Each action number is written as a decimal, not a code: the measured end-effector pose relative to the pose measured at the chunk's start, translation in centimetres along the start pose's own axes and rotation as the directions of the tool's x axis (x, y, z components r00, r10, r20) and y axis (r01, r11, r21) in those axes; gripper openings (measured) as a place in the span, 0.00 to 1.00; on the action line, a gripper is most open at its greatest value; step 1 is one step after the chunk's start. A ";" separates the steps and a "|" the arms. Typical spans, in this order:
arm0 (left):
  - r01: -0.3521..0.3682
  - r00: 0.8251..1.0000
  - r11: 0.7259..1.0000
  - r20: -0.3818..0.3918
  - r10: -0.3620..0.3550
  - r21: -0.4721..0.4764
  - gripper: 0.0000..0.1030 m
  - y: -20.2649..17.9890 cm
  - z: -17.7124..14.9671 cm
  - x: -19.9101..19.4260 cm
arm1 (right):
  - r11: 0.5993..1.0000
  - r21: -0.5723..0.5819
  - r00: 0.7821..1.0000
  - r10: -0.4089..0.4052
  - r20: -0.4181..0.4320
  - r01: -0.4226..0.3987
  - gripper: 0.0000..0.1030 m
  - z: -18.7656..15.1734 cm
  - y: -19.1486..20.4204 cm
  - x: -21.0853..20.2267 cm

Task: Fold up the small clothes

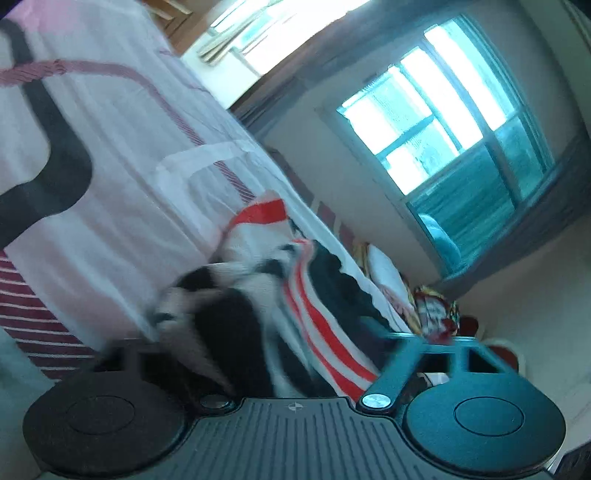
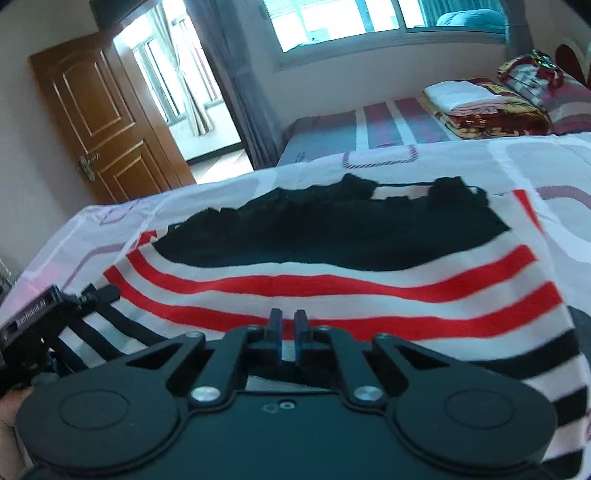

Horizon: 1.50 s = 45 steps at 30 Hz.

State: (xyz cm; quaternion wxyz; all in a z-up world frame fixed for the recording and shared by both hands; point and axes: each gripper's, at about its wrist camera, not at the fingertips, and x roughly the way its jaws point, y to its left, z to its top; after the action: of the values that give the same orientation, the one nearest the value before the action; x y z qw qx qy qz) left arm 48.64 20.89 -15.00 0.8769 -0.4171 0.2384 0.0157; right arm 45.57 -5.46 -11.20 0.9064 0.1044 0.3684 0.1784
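A garment (image 2: 332, 288) with red-and-white and black-and-white stripes lies spread on the bed. A black lacy piece (image 2: 332, 229) rests on its far half. At the near hem my right gripper (image 2: 288, 314) has its fingers almost together, pinching the striped cloth. My left gripper (image 2: 103, 293) reaches the garment's left edge. In the blurred, tilted left wrist view the striped garment (image 1: 317, 325) bunches up right in front of the gripper and hides both fingertips. Only a linkage arm (image 1: 399, 354) shows, so I cannot tell how the left jaws stand.
The bedsheet (image 2: 517, 162) is white and pink with rounded outlines. A second bed (image 2: 369, 125) behind carries folded blankets (image 2: 487, 107) and a pillow (image 2: 554, 81). A wooden door (image 2: 99, 122) stands open at the left and a window (image 2: 351, 22) is behind. A hand (image 2: 11, 413) holds the left gripper.
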 end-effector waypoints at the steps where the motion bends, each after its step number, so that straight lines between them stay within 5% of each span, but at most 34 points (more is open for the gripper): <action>1: -0.013 1.000 0.999 -0.020 0.012 -0.045 0.26 0.9 0.2 0.5 | 1.000 -0.006 1.000 -0.003 -0.002 0.003 0.07 0.0 0.2 0.2; 8: 0.109 0.994 0.987 0.027 -0.106 -0.118 0.20 2.7 0.4 -0.7 | 0.999 -0.029 1.000 -0.022 -0.016 0.021 0.07 0.4 0.9 1.1; 11: 0.089 0.996 0.987 0.027 -0.086 -0.132 0.20 4.0 -0.4 -0.8 | 0.999 -0.045 1.000 -0.001 0.024 0.002 0.07 0.6 1.2 0.5; 13: 0.074 0.997 0.991 0.020 -0.072 -0.115 0.20 3.4 -0.1 -0.5 | 0.997 -0.062 0.998 -0.040 -0.058 0.036 0.03 0.2 0.8 2.3; 23: 0.032 0.999 0.996 -0.017 -0.033 -0.079 0.23 2.7 0.4 0.1 | 0.999 -0.041 0.999 0.018 -0.033 -0.019 0.03 -0.5 -0.5 2.4; 27: 0.057 0.998 0.987 -0.005 -0.058 -0.147 0.22 3.1 0.6 -0.4 | 0.998 -0.047 0.999 0.039 -0.024 -0.040 0.03 -0.5 -0.5 2.2; 31: 0.017 1.000 0.997 -0.008 -0.018 -0.074 0.21 2.5 0.3 0.2 | 0.996 0.012 0.996 0.086 -0.027 -0.085 0.03 -0.4 -1.6 2.3; 35: 0.056 0.998 0.995 0.016 -0.055 -0.080 0.21 2.0 0.7 -0.7 | 0.995 0.000 0.995 0.099 -0.028 -0.099 0.02 -0.4 -1.8 2.3; 38: -0.021 0.999 0.998 -0.030 0.019 -0.054 0.21 2.2 0.5 -0.1 | 0.992 0.029 0.992 0.123 -0.023 -0.122 0.01 -0.5 -2.4 2.4; 45: 0.041 0.999 0.993 -0.006 -0.042 -0.107 0.21 3.2 0.4 -0.4 | 0.993 0.036 0.993 0.115 -0.033 -0.114 0.01 -0.3 -2.4 2.3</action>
State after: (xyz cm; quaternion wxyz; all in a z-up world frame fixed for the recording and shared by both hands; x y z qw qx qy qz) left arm 47.72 23.37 -16.91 0.8525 -0.4683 0.2319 0.0083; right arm 47.45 -6.70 -13.66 0.8862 0.1376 0.3806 0.2255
